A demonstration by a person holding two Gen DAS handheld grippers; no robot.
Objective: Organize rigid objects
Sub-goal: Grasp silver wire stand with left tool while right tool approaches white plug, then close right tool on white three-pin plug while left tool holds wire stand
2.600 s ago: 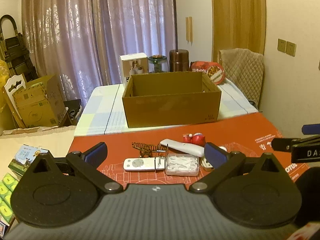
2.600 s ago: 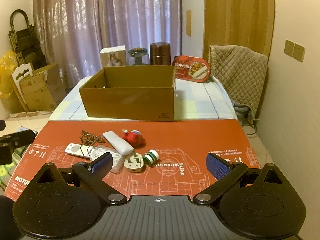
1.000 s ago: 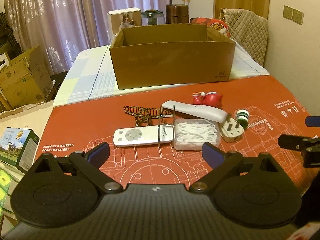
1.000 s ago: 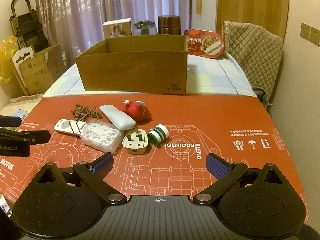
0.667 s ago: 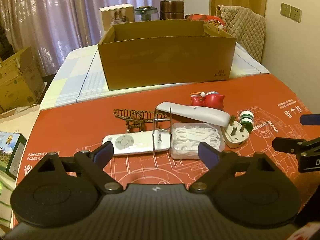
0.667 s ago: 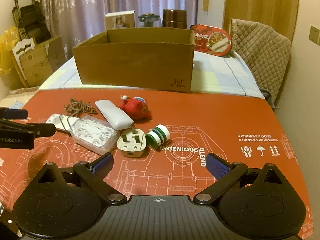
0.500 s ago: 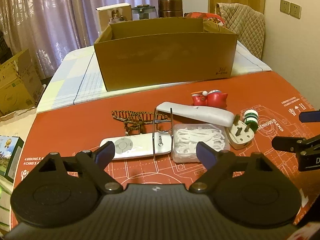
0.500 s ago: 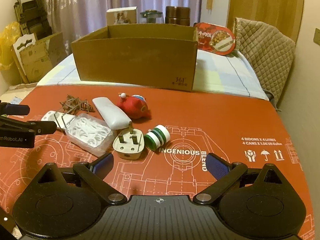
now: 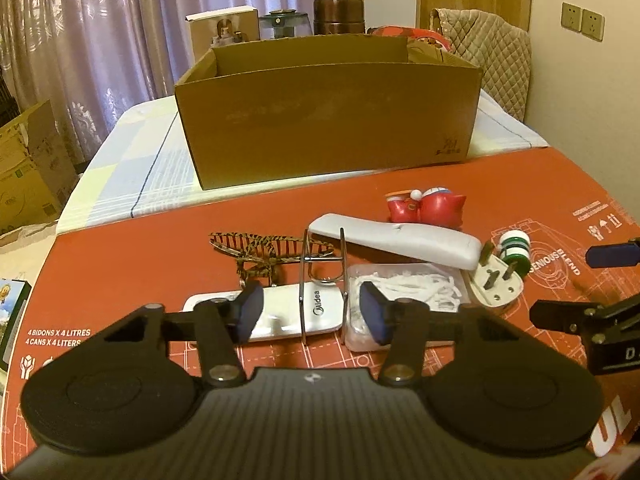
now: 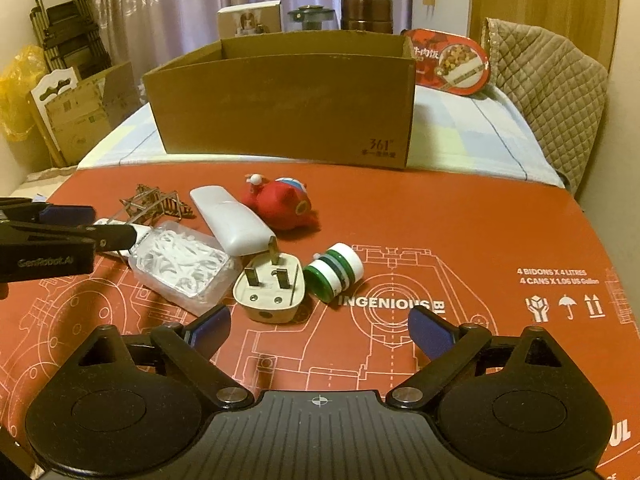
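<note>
Remote [image 9: 280, 314] lies just ahead of and below my left gripper [image 9: 310, 316], flat on the red mat [image 9: 120, 248] that covers the bench. Its long axis runs left to right across the left wrist view, square to the line the gripper points along. The blue pads sit over its middle, one on either side of the "Midea" mark, and the jaws are closing. The body shows between them, but the pads press on nothing I can see; whether they have come low enough to touch it I cannot tell.

A wire clip [image 9: 322, 264] stands across the remote near the logo, right on the closing line. I judge it may snag.

Left hand is plainly the nearer. The right gripper [image 10: 320, 330] hangs wide open with nothing between its fingers, over bare mat just short of the plug [image 10: 272, 286] and the green-and-white spool [image 10: 334, 266].

Look of the remote: white, slim, slab-shaped, round button pad toward its left end, glossy and hard. Its right end sits just beside the clear box [image 9: 404, 292] of white bits.

Box [image 9: 328, 108], brown card, open-topped, stands beyond the pile, straight ahead on the pale checked cloth. I take it as the destination.

The other white remote [image 9: 396, 240], the red toy [image 9: 428, 206] and the striped hair clip [image 9: 264, 248] lie between remote and box.
</note>
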